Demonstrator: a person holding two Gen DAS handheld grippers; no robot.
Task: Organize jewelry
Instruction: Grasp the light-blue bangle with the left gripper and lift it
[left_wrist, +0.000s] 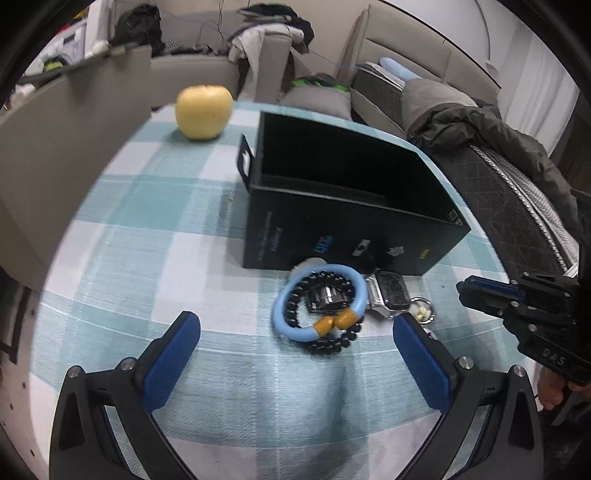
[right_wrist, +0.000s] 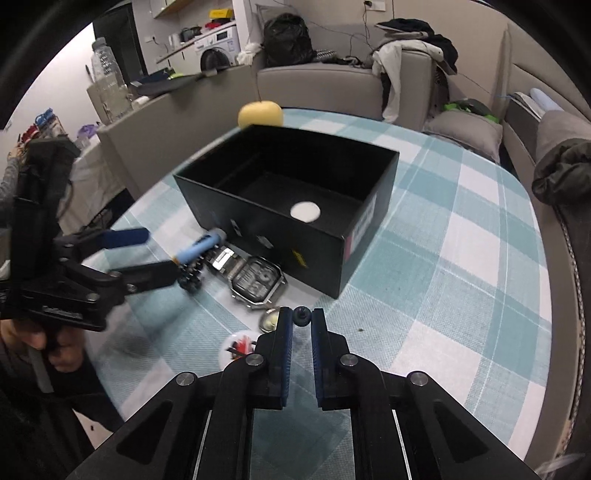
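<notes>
so left gripper (left_wrist: 295, 354) jaws spread; right gripper (right_wrist: 302, 325) jaws pinching one small black bead (right_wrist: 301, 316); one watch (right_wrist: 255, 282).

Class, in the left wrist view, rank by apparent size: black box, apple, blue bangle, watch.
1. black box
2. blue bangle
3. apple: close to the bangle, and it sits farther away, so this is unsure
4. watch

bracelets (left_wrist: 319, 308) before box (left_wrist: 343, 221), watch (left_wrist: 389, 293) beside

Grey sofa (right_wrist: 332, 88) across top of frame, clothes heap (right_wrist: 410, 48) on armrest; washing machine (right_wrist: 218, 48) upper left; checked tablecloth (right_wrist: 461, 258) below.
</notes>
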